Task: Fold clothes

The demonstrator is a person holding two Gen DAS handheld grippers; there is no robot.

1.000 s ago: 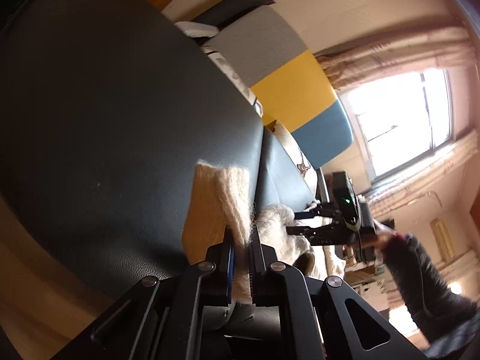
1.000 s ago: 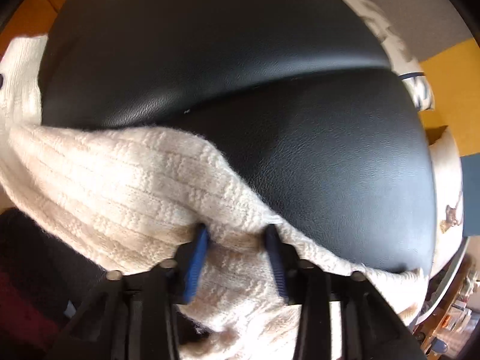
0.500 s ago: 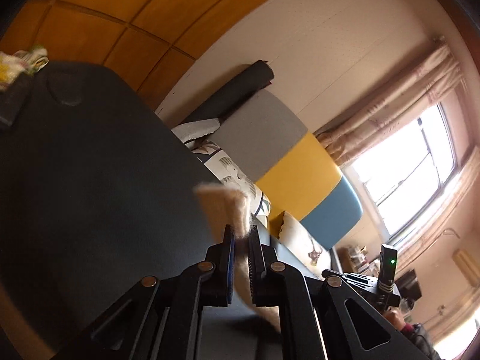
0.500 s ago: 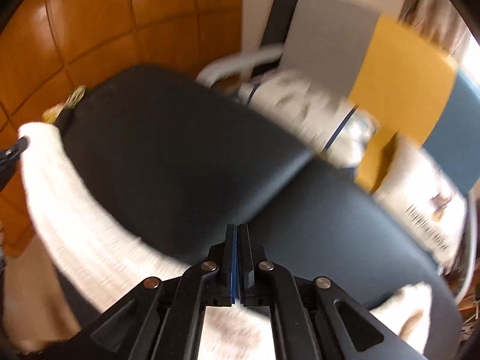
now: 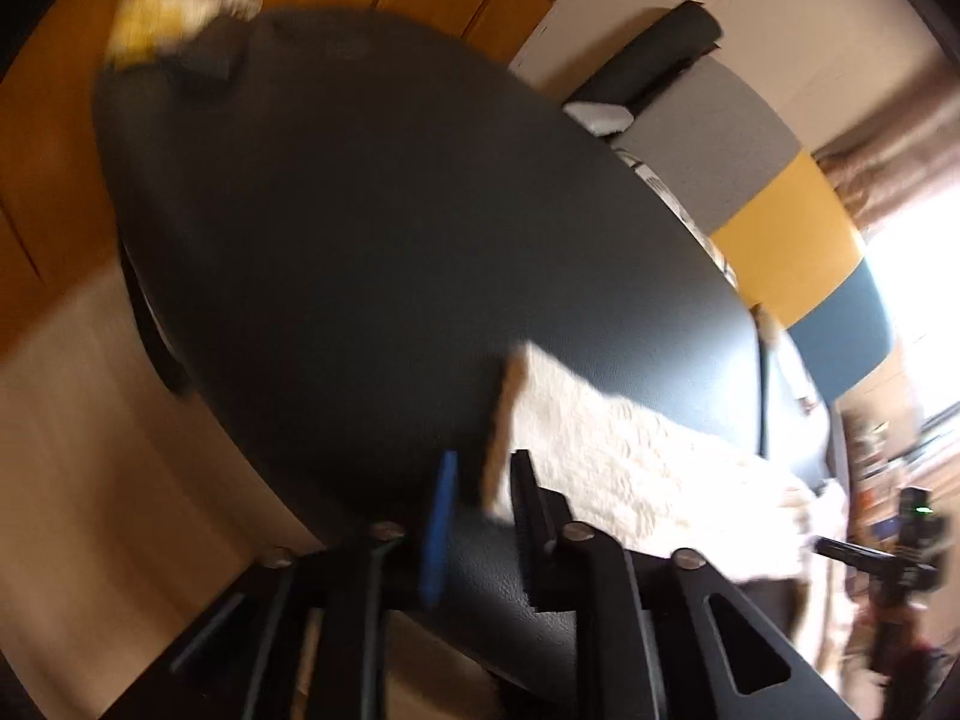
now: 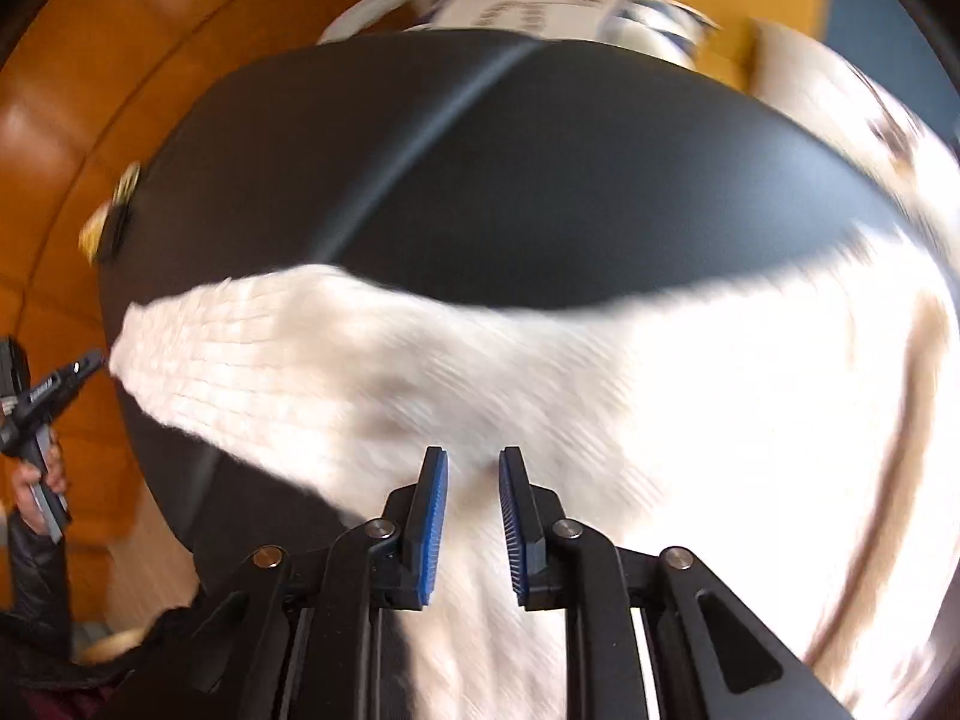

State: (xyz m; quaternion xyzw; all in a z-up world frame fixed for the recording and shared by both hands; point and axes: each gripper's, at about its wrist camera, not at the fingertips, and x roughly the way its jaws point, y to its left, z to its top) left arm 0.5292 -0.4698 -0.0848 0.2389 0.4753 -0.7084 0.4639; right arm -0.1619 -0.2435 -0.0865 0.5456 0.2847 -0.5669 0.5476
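A cream knitted sweater lies spread across the black leather seat. Its sleeve stretches out to the left. In the left wrist view the sleeve lies flat on the black seat, its cuff end between the jaws. My left gripper is open, its jaws standing apart around the cuff edge; it also shows far left in the right wrist view. My right gripper is open just above the sweater's body; it also shows in the left wrist view.
A grey, yellow and blue sofa back stands behind the seat, with printed cushions on it. A small yellow and white object sits at the seat's far corner. Wooden panelling is on the left, a bright window on the right.
Both grippers were shut on the sweater and lifted it. Now both have opened and the sweater lies spread on the seat, sleeve stretched left. Both views are blurred by motion.
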